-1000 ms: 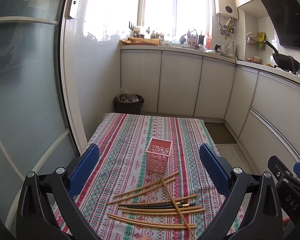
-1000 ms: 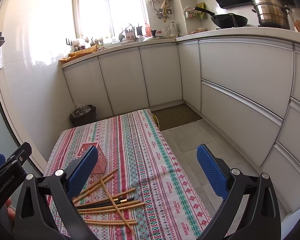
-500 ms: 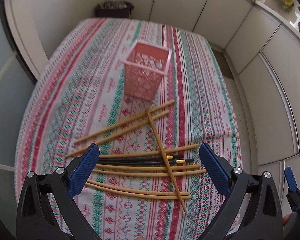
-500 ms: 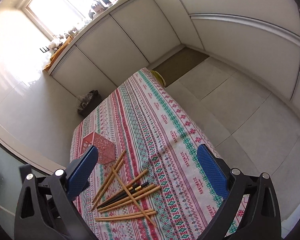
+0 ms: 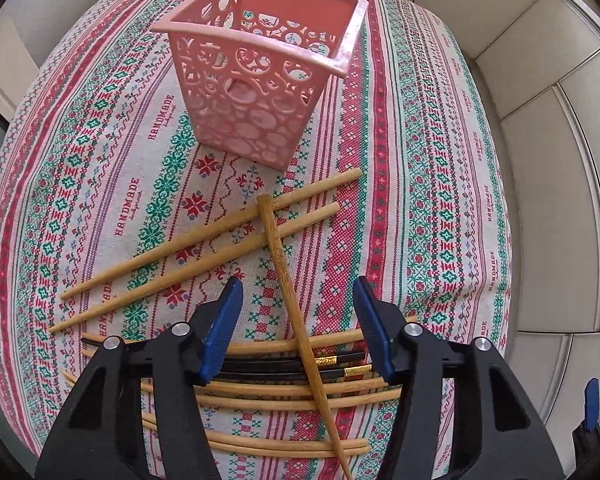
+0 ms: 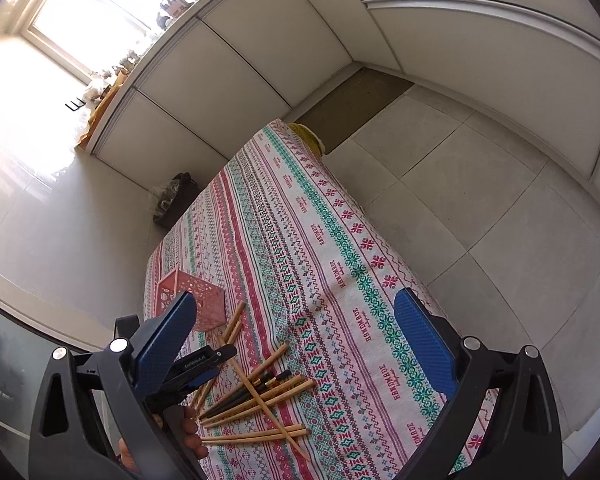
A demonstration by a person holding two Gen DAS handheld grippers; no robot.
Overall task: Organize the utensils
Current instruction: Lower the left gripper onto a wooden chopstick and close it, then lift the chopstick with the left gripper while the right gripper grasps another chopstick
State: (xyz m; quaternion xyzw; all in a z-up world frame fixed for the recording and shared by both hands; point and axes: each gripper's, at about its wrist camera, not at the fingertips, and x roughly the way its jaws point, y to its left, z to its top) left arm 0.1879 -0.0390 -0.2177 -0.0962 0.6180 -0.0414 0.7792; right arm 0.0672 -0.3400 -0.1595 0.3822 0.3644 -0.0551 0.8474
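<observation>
Our left tool points steeply down over a heap of chopsticks on the cloth-covered surface. Its jaws have just been closing and stand half apart around one crossing chopstick, pads not yet touching it. The pink basket stands at 12 o'clock, empty as far as we see. The risk: that stick lies across the others, so the pads may pinch a second one or skid it sideways – scattering the heap. The right wrist view alone shows the right tool wide apart, holding nothing, and a hand gripping the left tool at 8 o'clock.
</observation>
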